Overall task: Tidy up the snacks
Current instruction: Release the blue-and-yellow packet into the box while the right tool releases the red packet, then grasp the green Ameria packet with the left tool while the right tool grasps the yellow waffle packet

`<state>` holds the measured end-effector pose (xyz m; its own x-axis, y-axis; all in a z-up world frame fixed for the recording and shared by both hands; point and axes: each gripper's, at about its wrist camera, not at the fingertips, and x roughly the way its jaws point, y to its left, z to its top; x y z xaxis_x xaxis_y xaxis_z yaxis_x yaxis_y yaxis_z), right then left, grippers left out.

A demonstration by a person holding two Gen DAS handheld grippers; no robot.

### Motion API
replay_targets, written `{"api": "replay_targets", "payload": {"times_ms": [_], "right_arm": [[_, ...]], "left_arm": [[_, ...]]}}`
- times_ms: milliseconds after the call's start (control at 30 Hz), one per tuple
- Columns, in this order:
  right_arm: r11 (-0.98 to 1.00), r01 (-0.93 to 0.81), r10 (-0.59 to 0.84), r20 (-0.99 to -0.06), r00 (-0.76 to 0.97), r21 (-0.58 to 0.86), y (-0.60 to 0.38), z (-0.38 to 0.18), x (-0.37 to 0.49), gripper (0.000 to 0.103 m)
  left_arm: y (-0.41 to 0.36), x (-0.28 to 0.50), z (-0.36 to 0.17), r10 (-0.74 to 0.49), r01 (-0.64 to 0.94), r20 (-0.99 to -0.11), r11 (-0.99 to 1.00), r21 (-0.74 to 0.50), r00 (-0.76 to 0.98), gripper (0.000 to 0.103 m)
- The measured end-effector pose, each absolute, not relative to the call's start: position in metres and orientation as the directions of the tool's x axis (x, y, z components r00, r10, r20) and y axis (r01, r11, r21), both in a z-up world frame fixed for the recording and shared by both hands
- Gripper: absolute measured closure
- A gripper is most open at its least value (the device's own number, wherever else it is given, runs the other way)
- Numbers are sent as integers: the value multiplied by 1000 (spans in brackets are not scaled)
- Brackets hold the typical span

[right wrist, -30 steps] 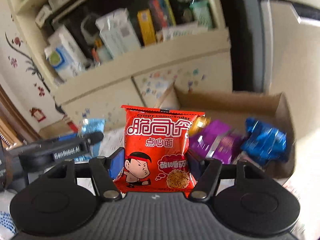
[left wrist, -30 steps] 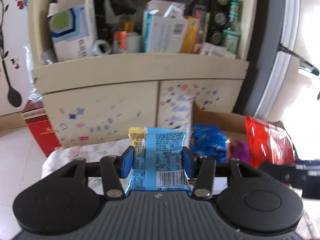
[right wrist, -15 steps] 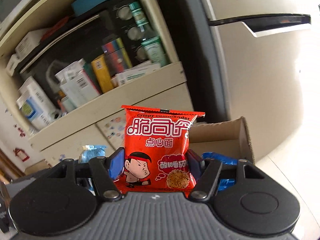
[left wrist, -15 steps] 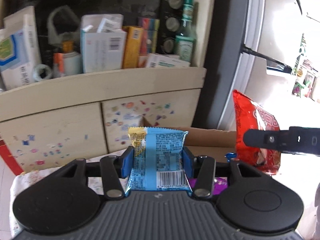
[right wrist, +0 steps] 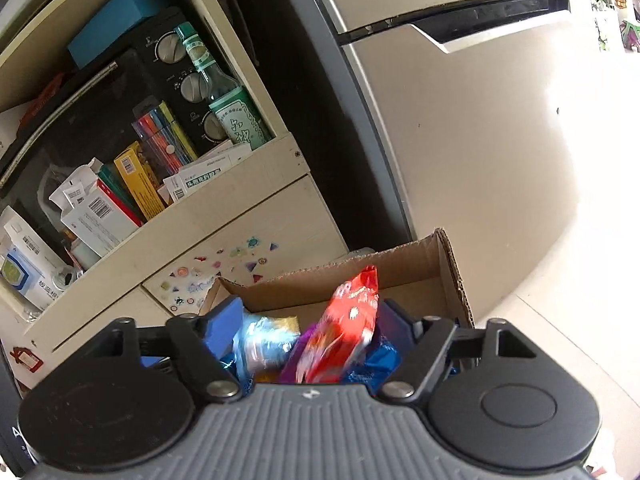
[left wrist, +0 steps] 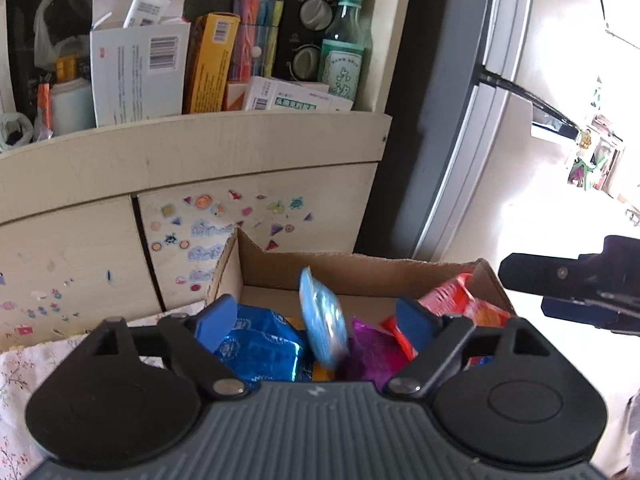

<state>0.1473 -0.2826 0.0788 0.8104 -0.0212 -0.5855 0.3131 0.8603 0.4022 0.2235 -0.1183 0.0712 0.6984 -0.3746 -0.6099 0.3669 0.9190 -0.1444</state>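
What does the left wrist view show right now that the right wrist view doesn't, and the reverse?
Left wrist only: the right gripper side-on past the box's corner, and the floral cloth.

Right wrist only: the fridge handle and a blue box on the oven.

Both: the cardboard box, each gripper's jaws opening, with the light blue packet and red packet blurred between pads, untouched by them.

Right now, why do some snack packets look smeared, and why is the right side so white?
Left wrist view: the light blue packet is motion-blurred, loose between opening fingers; daylight washes out the fridge. Right wrist view: the red packet is smeared too; glare bleaches the fridge door, and the fisheye lens bends the shelf.
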Motion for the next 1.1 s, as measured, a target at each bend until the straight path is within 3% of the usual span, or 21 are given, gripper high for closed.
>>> {"api": "replay_targets", "payload": {"times_ms": [633,1100], "right_arm": [[884,246,69,-632,772,397,-266,76,136,17],[921,217,110,-750,652,325,-233,48,99,16]], "left_arm": [[-58,183,83,-287,280,-676,952,-124,678,14],[8,135,48,-153,164,-780,984,-66,607,14]]}}
